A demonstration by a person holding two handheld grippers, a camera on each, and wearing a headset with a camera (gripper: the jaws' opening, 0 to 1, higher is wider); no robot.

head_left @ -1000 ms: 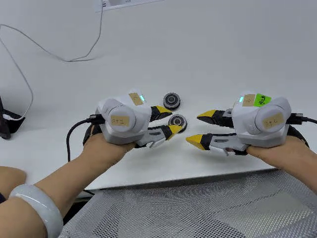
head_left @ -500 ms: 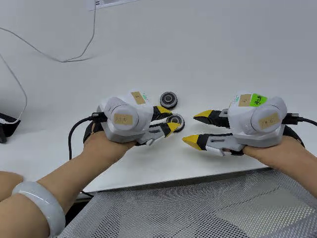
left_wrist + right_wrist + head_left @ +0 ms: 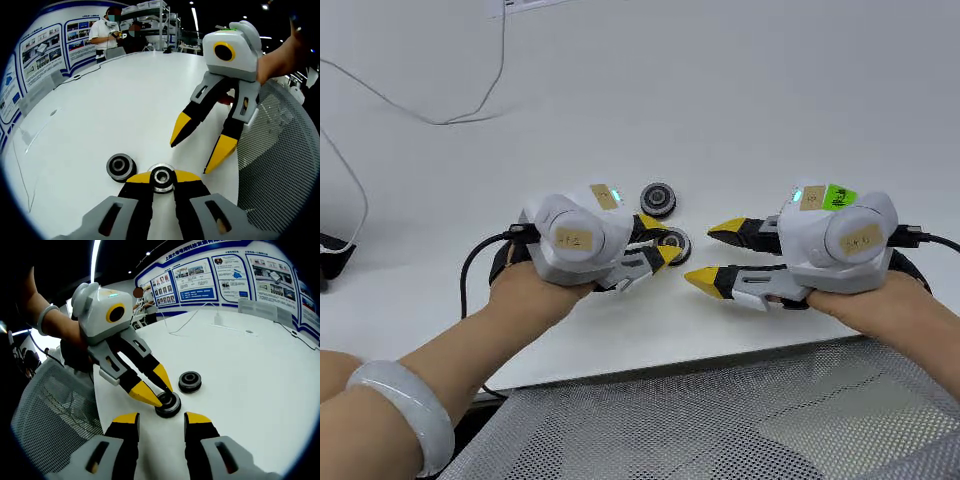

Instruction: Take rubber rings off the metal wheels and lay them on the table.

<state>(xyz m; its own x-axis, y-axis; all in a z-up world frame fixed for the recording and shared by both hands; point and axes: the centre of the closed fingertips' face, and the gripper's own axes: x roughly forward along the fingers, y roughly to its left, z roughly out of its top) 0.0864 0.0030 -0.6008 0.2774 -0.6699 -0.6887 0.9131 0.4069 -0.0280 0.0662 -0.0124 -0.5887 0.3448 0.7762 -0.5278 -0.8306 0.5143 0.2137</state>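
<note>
While the grey mesh (image 3: 720, 420) sits closest to us, below the front edge of the bench (image 3: 770, 120), our two hands hold the grippers just above the white top. A pale bangle (image 3: 405, 405) rings our left wrist.

Our left gripper (image 3: 657, 239) points right and slightly away from us. Its jaws are drawn in narrow around the near wheel (image 3: 674, 243). In the left gripper view the two yellow tips lie against opposite sides of that wheel (image 3: 161, 177), which rests flat on the bench. The right gripper view shows the same hold from the other side, with the left gripper (image 3: 164, 396) reaching down onto the wheel (image 3: 168, 404). A black rubber ring (image 3: 172, 411) sits around the wheel's metal hub.

Our right gripper (image 3: 708, 254) faces the left one from just beside it. Its jaws are spread wide and hold nothing. The yellow tips hang apart in the air, near the held wheel but not touching it, as the left gripper view shows (image 3: 192, 155).

Just beyond the near wheel lies the far wheel (image 3: 658, 199), flat on the bench and free of both grippers. It is likewise black-rimmed.

Farther back a thin white cable (image 3: 450, 122) trails across the bench. Blue-framed wall boards (image 3: 210, 282) stand behind it.
</note>
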